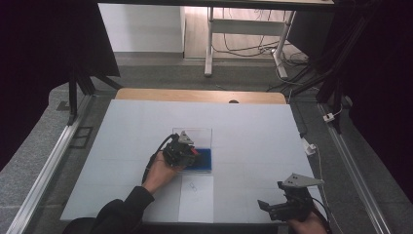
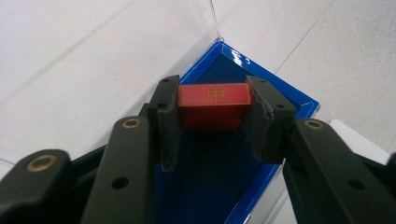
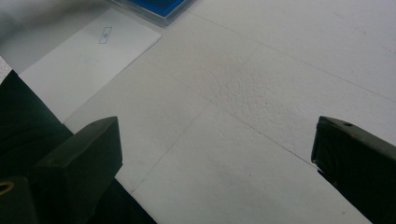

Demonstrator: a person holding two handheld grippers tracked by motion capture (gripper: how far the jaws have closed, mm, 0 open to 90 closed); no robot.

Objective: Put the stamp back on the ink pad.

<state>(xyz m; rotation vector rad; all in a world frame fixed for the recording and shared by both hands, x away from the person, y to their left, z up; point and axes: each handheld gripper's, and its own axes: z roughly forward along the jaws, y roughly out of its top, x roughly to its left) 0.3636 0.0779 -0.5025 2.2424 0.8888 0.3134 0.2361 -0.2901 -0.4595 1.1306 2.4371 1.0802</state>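
A small red block (image 2: 213, 100) with a gold line pattern on its top face sits between the pads of my left gripper (image 2: 213, 112), which is shut on it. The block hangs over the blue felt floor of a shallow blue tray (image 2: 299, 100) with a clear lid standing up behind it. From above, my left gripper (image 1: 187, 155) is over the left part of that blue tray (image 1: 205, 161), with a red spot at its tip. My right gripper (image 3: 215, 154) stands open over bare white table, at the front right (image 1: 282, 204).
A white sheet of paper (image 1: 197, 197) with a small printed mark lies just in front of the tray, also seen as a paper sheet (image 3: 88, 60). The white table cover (image 1: 253, 136) spreads wide around. Metal rails and dark stands flank the table.
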